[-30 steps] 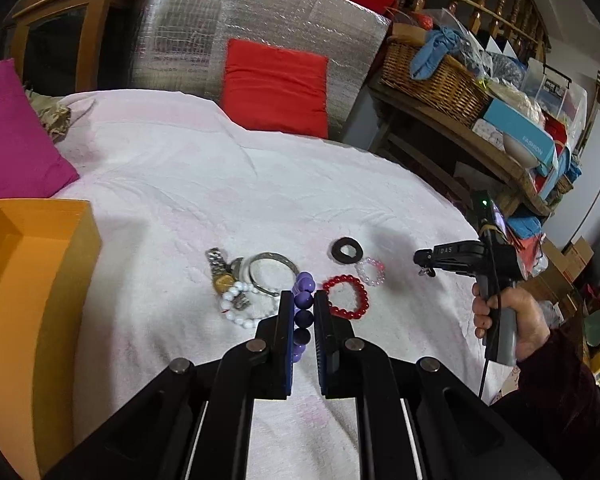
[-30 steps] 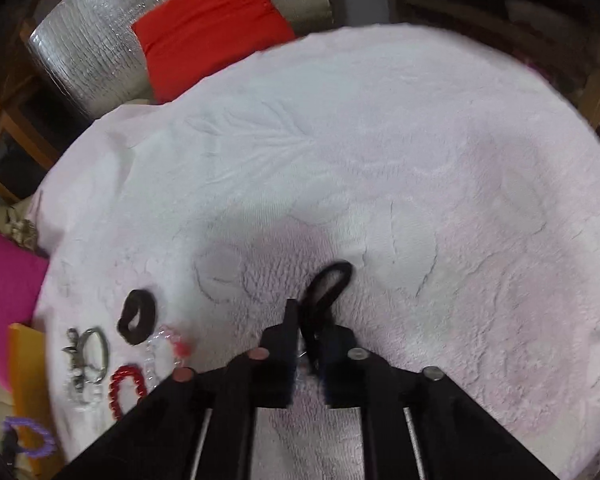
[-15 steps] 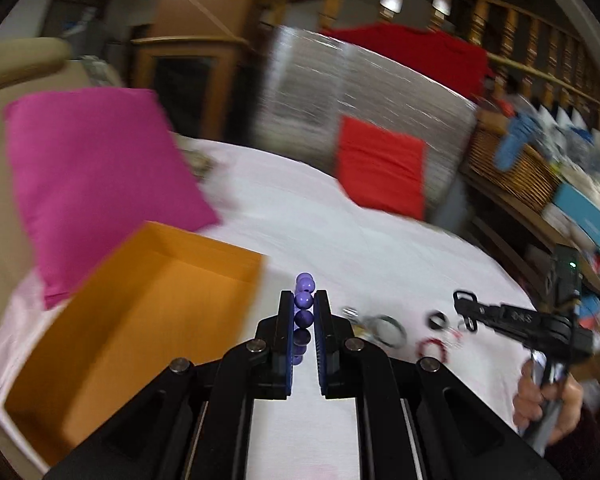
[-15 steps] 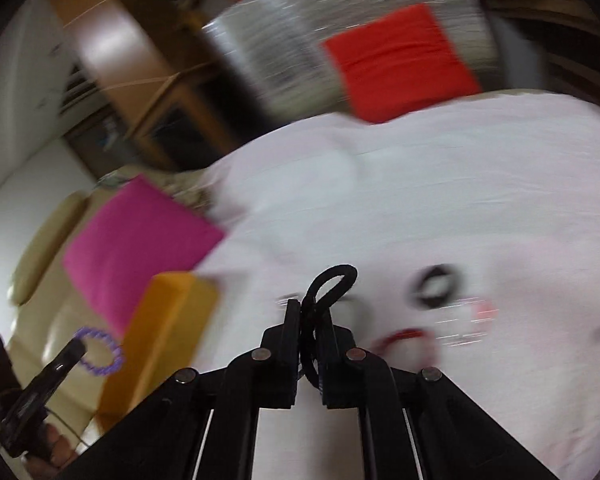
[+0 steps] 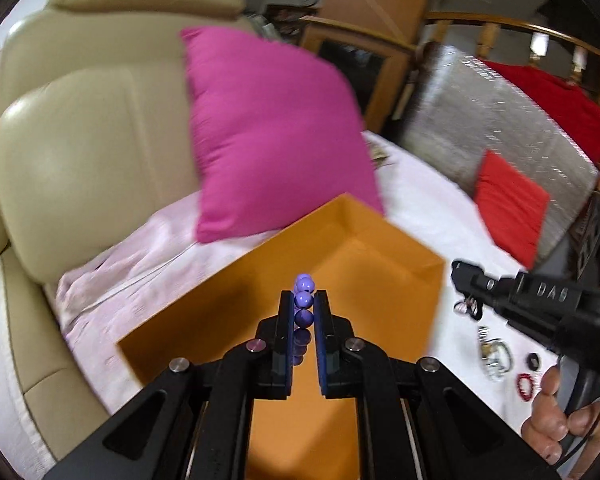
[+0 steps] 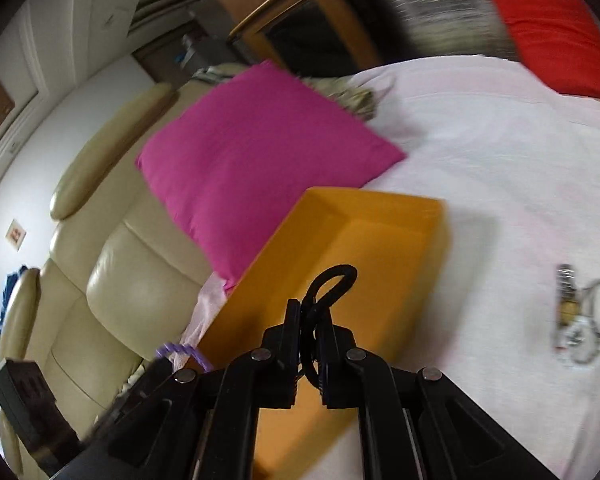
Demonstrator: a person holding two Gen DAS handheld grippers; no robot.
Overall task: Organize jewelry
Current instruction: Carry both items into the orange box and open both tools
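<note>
Both claws are over the orange box [image 5: 364, 264] now, each with a catch. The left claw [image 5: 303, 312] is pinching the purple bead bracelet [image 5: 303, 300] edge-on, a column of glossy beads stacked between the pads with the top ones poking out at twelve o'clock. The right claw [image 6: 309, 316] is pinching a black hair tie [image 6: 332, 284], its loop standing up past the tips toward one o'clock.

The box sits open on the pale pink bedspread [image 6: 480, 128], with the magenta cushion [image 5: 276, 136] beyond its far corner at eleven o'clock. No contents show on the visible box floor.

Handling, as a judgement: the beads look hard, smooth and light on a flexible string — likely to roll or slip if gripped on a single bead, so the hold across the strand with beads above and below the pads is the safe one. The hair tie looks soft and springy; anywhere on the band will do, though it may cling to a pad on release.

Out at three o'clock in the right wrist view the remaining pile [image 6: 580, 320] waits on the bedspread — a watch, a metal bangle and a pale bead bracelet, all blurred.
</note>
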